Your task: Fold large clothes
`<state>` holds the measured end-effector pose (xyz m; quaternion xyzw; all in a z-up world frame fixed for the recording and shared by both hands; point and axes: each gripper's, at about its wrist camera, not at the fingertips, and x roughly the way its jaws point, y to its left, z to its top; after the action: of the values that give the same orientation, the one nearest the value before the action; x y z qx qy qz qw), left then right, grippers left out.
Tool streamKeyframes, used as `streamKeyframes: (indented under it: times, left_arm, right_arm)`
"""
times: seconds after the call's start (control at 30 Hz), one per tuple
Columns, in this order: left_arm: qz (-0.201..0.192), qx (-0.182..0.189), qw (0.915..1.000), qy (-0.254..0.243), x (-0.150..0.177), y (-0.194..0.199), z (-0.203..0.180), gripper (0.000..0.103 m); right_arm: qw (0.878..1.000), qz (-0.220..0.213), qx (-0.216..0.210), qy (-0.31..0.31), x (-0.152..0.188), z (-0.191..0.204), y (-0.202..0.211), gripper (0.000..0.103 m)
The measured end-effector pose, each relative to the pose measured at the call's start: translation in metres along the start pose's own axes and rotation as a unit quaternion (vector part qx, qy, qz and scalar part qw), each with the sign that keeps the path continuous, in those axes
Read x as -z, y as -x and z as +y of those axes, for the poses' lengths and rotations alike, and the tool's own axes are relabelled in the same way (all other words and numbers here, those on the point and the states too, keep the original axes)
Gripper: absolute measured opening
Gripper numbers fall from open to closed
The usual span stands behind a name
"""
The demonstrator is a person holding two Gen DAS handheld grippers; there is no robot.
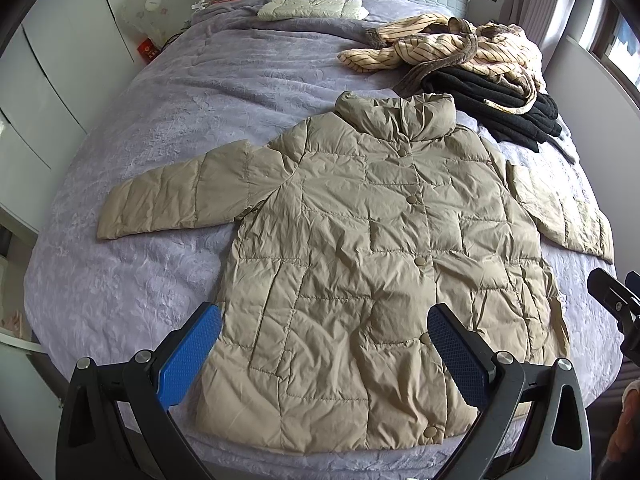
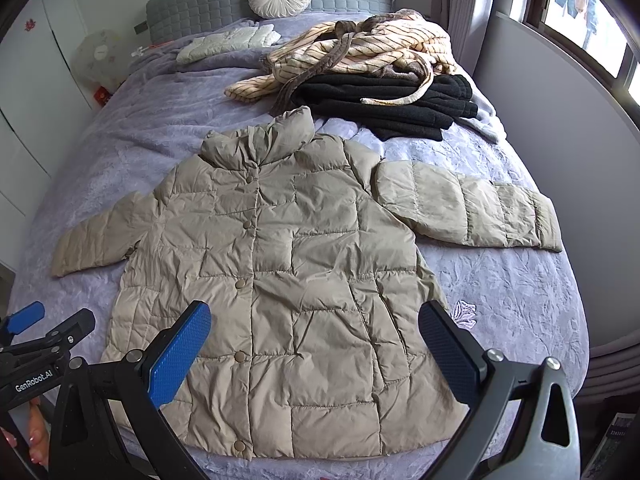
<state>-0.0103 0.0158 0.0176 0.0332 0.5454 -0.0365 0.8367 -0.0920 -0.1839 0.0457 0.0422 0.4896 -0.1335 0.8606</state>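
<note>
Fingers spread wide on both grippers, nothing between them. Left gripper (image 1: 324, 354) hovering over the hem's left half; right gripper (image 2: 314, 350) hovering over the hem's right half, blue pad (image 2: 180, 354) on one side, dark pad (image 2: 448, 350) on the other. Both short of contact, as far as can be told.

Beige quilted puffer jacket (image 1: 360, 248) lying flat, buttoned, front up on the lilac textured bedspread (image 1: 132, 264). Long axis running straight away from the fingers: hem nearest, stand-up collar (image 1: 396, 114) farthest. Sleeves out to either side, left sleeve (image 1: 168, 200) stretched sideways from the shoulder, right sleeve (image 2: 468, 208) likewise toward the window.

Probably sleeves first, folded in across the chest. Left sleeve lying forward and leftward of the left gripper, clearly that hand's reach; right sleeve forward and rightward of the right gripper. Each cuff well beyond the hem, so a reach up along the jacket's flank needed.

Striped cream garment (image 2: 360, 52) heaped on folded black clothing (image 2: 400, 104) past the collar, apart from the jacket.
</note>
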Motion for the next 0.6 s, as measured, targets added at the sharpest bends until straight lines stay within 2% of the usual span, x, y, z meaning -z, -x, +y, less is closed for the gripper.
streamKeyframes:
  times: [0.6]
  left_arm:
    - [0.001, 0.0, 1.0, -0.001, -0.0005, -0.0002, 0.0008, 0.103]
  right_arm:
    - [1.0, 0.001, 0.0, 0.0, 0.0004, 0.0001, 0.0002, 0.103]
